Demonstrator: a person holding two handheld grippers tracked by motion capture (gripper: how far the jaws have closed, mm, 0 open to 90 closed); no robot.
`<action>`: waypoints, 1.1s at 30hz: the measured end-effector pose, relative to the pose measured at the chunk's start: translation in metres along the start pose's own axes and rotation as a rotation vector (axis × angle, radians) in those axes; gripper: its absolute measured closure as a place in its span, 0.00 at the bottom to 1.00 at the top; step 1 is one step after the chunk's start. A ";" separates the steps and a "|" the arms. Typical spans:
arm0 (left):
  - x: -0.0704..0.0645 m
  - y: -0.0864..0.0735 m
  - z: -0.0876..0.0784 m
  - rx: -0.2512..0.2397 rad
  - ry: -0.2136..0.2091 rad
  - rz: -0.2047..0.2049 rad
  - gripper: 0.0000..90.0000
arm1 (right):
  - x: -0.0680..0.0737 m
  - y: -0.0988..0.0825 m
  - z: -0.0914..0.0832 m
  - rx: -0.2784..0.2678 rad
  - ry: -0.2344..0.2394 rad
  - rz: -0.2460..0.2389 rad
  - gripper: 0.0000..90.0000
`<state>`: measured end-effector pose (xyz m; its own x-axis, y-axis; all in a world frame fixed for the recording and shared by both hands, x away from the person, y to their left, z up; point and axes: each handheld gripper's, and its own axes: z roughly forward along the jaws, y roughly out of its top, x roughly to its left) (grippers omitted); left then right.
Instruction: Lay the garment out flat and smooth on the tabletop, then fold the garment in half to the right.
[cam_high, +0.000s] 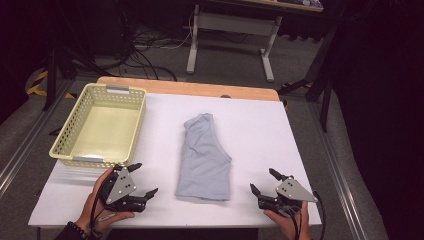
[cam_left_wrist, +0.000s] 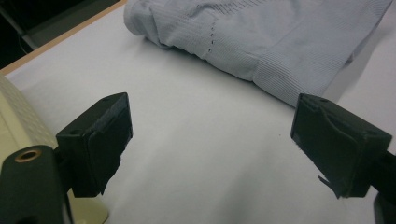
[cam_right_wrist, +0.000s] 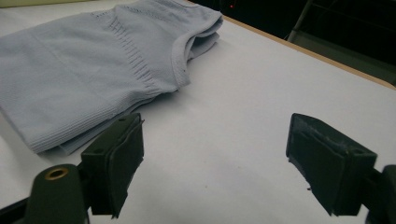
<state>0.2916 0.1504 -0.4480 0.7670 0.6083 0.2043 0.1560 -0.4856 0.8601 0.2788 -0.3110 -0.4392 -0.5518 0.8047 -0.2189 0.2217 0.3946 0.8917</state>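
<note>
Folded cloth comes first: the pale blue ribbed knit garment lies folded on your white tabletop, its long side running away from you and its near hem between your two hands. Your left gripper sits near the hem's left corner, apart from the fabric, jaws spread wide with nothing between them. Your right gripper sits a little farther off on the opposite side, jaws just as wide and holding nothing. In the right gripper view the folded edge lies just ahead of one jaw. Behind your left hand stands the pale yellow perforated plastic basket, near the tabletop's left edge.
</note>
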 end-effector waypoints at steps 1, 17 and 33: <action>0.000 0.000 0.000 0.007 0.002 0.001 0.15 | 0.000 0.000 0.001 0.001 -0.002 0.001 0.23; -0.014 0.007 0.014 0.055 0.008 0.013 0.16 | 0.019 -0.003 0.020 0.097 0.076 -0.053 0.23; -0.014 0.045 0.066 0.044 -0.124 -0.139 0.17 | 0.016 0.007 0.040 0.074 0.126 0.041 0.23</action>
<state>0.3290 0.0788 -0.4424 0.8065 0.5907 0.0230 0.2912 -0.4309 0.8541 0.3036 -0.2777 -0.4517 -0.6366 0.7606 -0.1274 0.3020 0.3979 0.8663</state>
